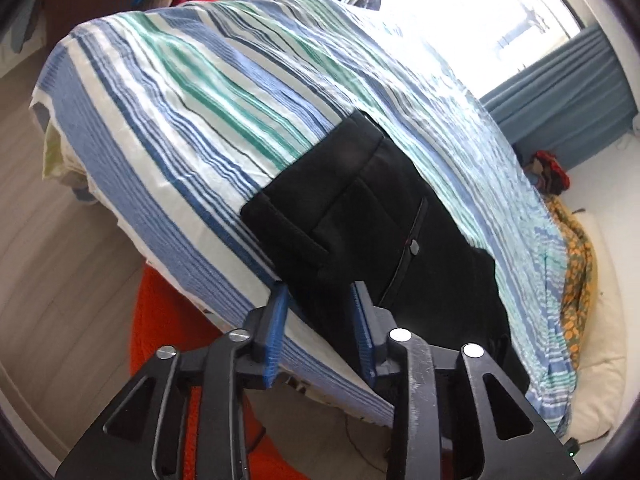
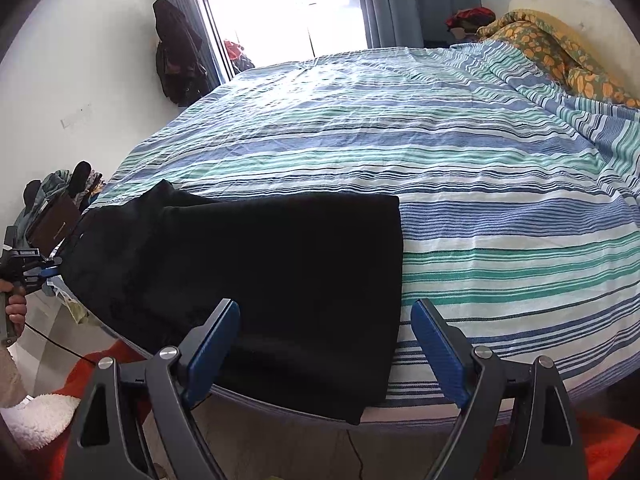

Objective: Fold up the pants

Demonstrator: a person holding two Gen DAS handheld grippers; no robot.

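Pants lie flat and black on the striped bed cover, along the near edge of the bed, with their bottom corner hanging just over that edge. Right claw hangs just off the edge, its blue pads spread wide apart, gripping nothing. The cloth's straight right-hand side runs directly ahead between those pads, closer to the right one, and the bulk of the fabric spreads ahead and off to the left. Long axis, as far as one can judge, runs left to right across this claw's view, along the bed edge.

Over on the left claw, pads are parted and empty too, with the waist end right in front of the tips. A back pocket and a small button sit dead ahead, and the rest of the garment stretches away to the right. From the right-hand view that same claw shows small at the far left end of the cloth.

Each claw is nearest its own end, so a lengthwise fold looks the likely call, both pinching at once.

Reading matter: none. No brand, label or lettering is legible anywhere.
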